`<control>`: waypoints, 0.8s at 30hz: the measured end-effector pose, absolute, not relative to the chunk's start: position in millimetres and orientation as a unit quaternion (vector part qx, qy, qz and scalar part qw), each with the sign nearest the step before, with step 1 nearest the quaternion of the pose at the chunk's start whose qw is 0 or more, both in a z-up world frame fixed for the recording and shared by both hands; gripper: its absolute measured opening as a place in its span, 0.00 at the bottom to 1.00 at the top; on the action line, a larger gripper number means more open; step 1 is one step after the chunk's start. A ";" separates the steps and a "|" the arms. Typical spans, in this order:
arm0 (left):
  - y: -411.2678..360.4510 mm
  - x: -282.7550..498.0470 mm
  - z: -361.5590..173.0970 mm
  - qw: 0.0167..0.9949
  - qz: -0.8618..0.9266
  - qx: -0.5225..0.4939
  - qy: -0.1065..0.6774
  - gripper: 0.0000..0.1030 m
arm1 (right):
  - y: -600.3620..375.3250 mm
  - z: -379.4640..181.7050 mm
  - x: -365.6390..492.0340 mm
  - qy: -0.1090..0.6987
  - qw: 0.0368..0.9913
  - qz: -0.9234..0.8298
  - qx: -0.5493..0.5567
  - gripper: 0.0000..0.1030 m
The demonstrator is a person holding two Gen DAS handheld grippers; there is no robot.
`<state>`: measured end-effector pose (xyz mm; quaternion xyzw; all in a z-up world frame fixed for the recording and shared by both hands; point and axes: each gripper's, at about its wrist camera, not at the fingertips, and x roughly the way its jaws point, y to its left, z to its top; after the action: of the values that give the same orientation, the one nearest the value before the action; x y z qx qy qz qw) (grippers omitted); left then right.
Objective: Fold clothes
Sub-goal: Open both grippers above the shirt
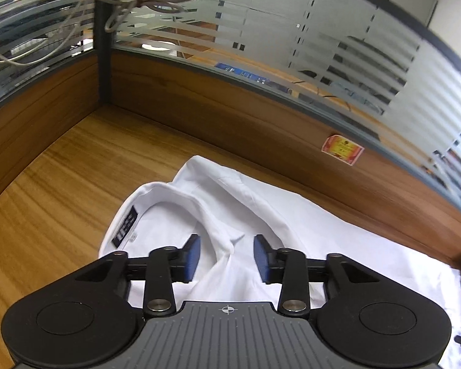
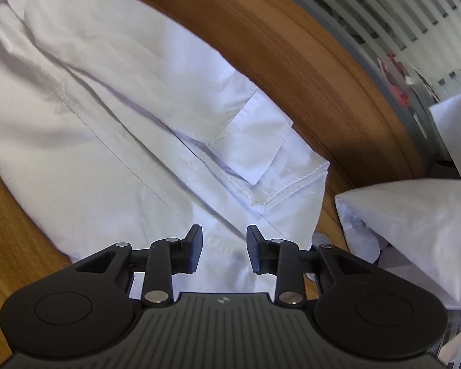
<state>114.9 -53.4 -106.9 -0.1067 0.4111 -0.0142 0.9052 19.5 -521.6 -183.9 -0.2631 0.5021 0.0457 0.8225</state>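
Note:
A white dress shirt [image 1: 249, 215] lies flat on the wooden desk [image 1: 61, 184], collar end toward the left, with a dark label [image 1: 125, 227] inside the collar. My left gripper [image 1: 226, 253] hovers open over the collar area, its blue pads [image 1: 193, 253] on either side of a fabric ridge without closing on it. In the right wrist view the same white shirt [image 2: 107, 117] shows a folded sleeve with its cuff [image 2: 255, 141] lying across the body near the hem. My right gripper [image 2: 223, 247] stands open just above the hem end, holding nothing.
A wooden partition wall [image 1: 230, 107] topped with striped frosted glass [image 1: 322, 37] runs close behind the shirt. A red sticker [image 1: 342, 149] is on the partition. Loose cables [image 1: 123, 6] hang at the corner post. A white plastic bag [image 2: 415, 221] sits at the right.

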 end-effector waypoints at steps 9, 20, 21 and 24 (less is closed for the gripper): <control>-24.8 48.3 -105.3 0.902 -0.013 -0.109 0.419 0.59 | -508.6 -156.9 -32.0 0.496 0.840 0.059 -0.213 0.40; 3.4 -13.7 -163.5 0.865 -0.047 -0.095 0.490 0.65 | -471.2 -150.5 -87.6 0.512 0.835 0.086 -0.181 0.46; 4.3 -14.4 -168.0 0.863 -0.053 -0.094 0.494 0.65 | -467.5 -149.5 -90.6 0.513 0.835 0.089 -0.181 0.46; 7.2 -16.5 -181.7 0.856 -0.069 -0.091 0.504 0.65 | -456.8 -147.4 -98.2 0.517 0.832 0.089 -0.181 0.46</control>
<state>-16.5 7.2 -181.7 -0.0909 0.5036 -0.0692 0.8564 -98.2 -456.8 -147.4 -0.1813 0.5166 0.0893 0.8320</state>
